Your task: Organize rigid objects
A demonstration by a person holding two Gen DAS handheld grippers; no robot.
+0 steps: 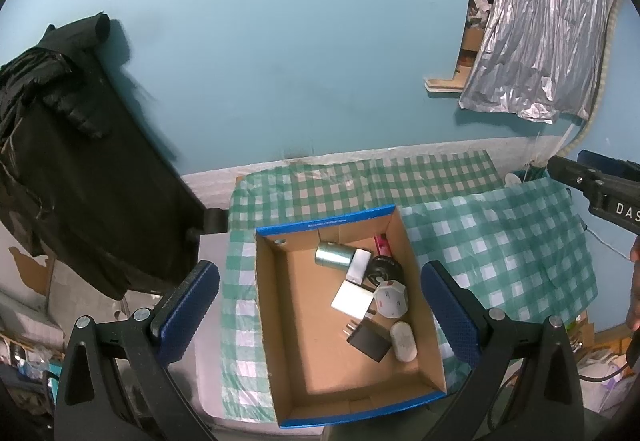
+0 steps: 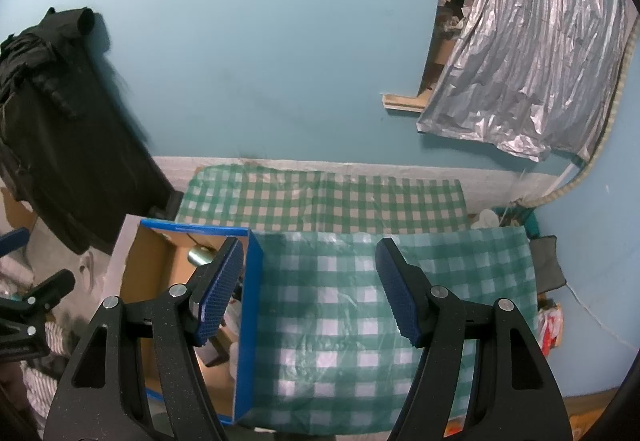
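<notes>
A cardboard box (image 1: pixel 280 325) with blue edges sits on a green checked cloth (image 1: pixel 500 253). Inside lie a silver cylinder (image 1: pixel 334 255), white adapters (image 1: pixel 352 298), a black plug (image 1: pixel 368 341), a white oval case (image 1: pixel 403 341), a white polygonal object (image 1: pixel 390 299), a black round item (image 1: pixel 384 267) and a red item (image 1: pixel 382 245). My left gripper (image 1: pixel 320 317) hangs open above the box, holding nothing. My right gripper (image 2: pixel 310 291) is open over the bare cloth (image 2: pixel 340 301), just right of the box (image 2: pixel 248 317); the silver cylinder (image 2: pixel 200 255) shows past its left finger.
A teal wall rises behind the table. Black clothing (image 1: pixel 68 169) hangs at the left and a silver foil sheet (image 1: pixel 540 41) covers an opening at the right. The right gripper's body (image 1: pixel 600 185) and a hand (image 1: pixel 634 281) show at the left view's right edge. Clutter lies off the table's sides.
</notes>
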